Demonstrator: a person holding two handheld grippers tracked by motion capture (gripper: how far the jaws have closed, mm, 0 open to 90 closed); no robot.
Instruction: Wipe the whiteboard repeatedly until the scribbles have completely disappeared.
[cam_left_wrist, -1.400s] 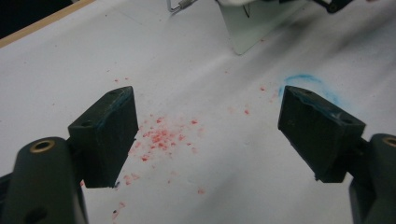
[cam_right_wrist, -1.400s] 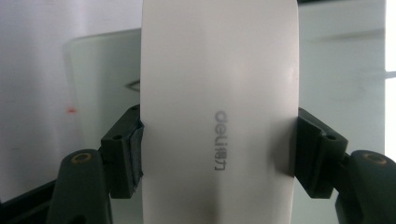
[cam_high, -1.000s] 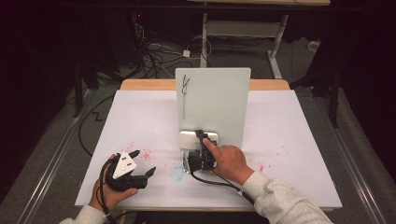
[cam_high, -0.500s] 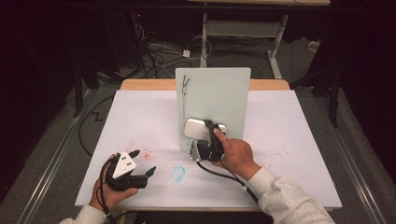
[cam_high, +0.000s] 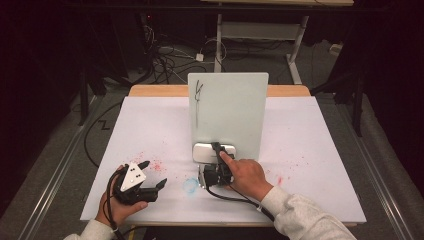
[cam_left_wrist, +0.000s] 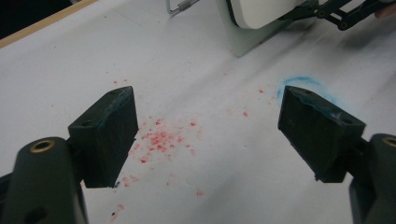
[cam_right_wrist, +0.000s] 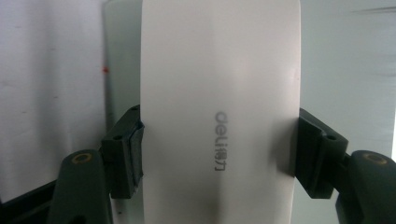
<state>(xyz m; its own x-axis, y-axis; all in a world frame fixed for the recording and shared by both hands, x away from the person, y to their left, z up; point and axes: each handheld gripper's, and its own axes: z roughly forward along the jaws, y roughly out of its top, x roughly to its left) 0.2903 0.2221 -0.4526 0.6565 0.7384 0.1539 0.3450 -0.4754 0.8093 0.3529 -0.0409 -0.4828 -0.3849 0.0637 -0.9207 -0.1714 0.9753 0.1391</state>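
From above, we press the white rounded plastic eraser block flat against the foot of the upright pale whiteboard panel with our right gripper, apparently to wipe off marks, while our left gripper waits over the white table sheet. Along the left gripper, its jaws stand wide apart, holding nothing. Along the right gripper, both pads clamp the eraser's smooth, grey-lettered sides

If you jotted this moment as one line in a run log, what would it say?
right gripper: shut on white eraser, at foot of upright whiteboard | left gripper: open, nothing between jaws, over table with red specks
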